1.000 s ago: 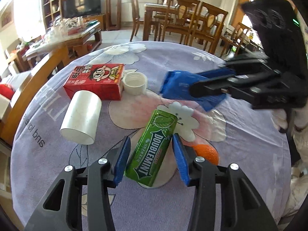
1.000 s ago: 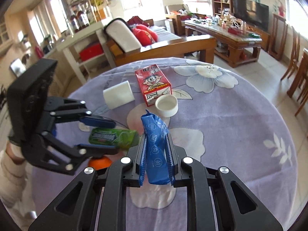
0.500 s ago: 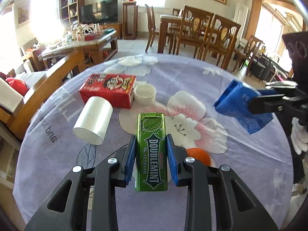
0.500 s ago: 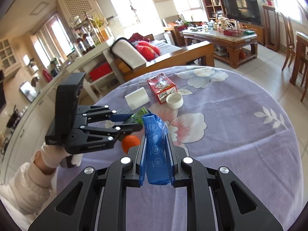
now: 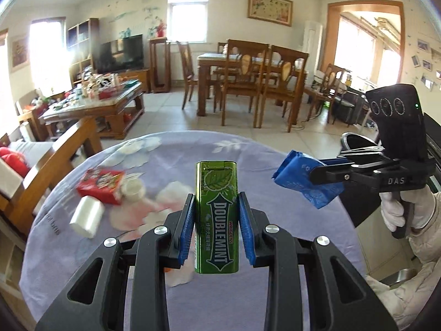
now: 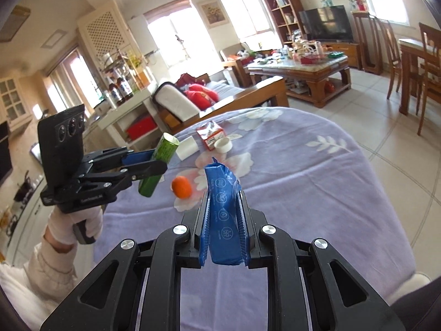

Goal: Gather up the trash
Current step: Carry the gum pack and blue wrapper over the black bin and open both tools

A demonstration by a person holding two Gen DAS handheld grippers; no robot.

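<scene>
My left gripper [image 5: 217, 222] clamps an upright green pack [image 5: 217, 218] reading "WRIGLEY'S DOUBLEMINT", held above the purple floral table [image 5: 165, 154]. At two o'clock, my right gripper [image 6: 224, 230] pinches a crumpled blue wrapper [image 6: 222, 207] printed with small white icons.

One green gum pack [image 5: 217, 218], one blue wrapper [image 6: 223, 220], one orange [image 6: 181, 187], one red carton [image 5: 100, 185], two white cups [image 5: 86, 216].

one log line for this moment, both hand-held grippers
left hand-held gripper: shut on green gum box, lifted | right hand-held gripper: shut on blue wrapper, lifted | on table: orange
</scene>
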